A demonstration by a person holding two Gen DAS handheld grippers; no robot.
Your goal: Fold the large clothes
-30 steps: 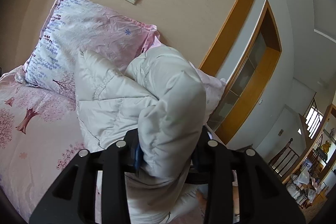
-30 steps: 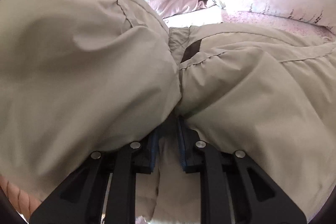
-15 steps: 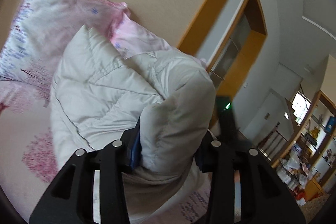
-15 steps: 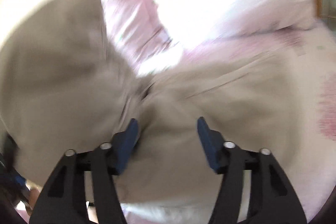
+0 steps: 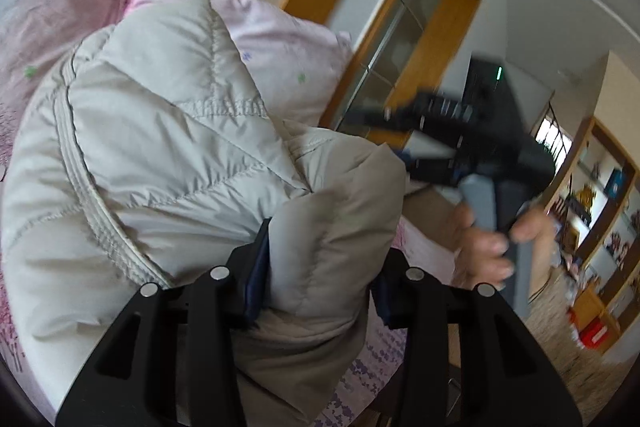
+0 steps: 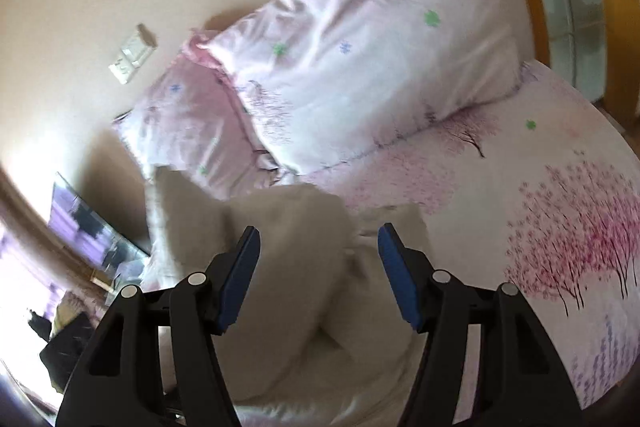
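The left hand-held gripper (image 5: 320, 267) clamps a bunched fold of a pale quilted down jacket (image 5: 160, 155) above the bed (image 6: 560, 211); the right hand-held gripper (image 6: 318, 255) gapes open, holding nothing.

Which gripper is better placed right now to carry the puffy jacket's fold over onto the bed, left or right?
Left. The left gripper is clamped on a thick fold of the jacket, while the right gripper is open, holding nothing, above the jacket.

Home bedroom: bed (image 6: 520, 187), pillows (image 6: 360, 59)
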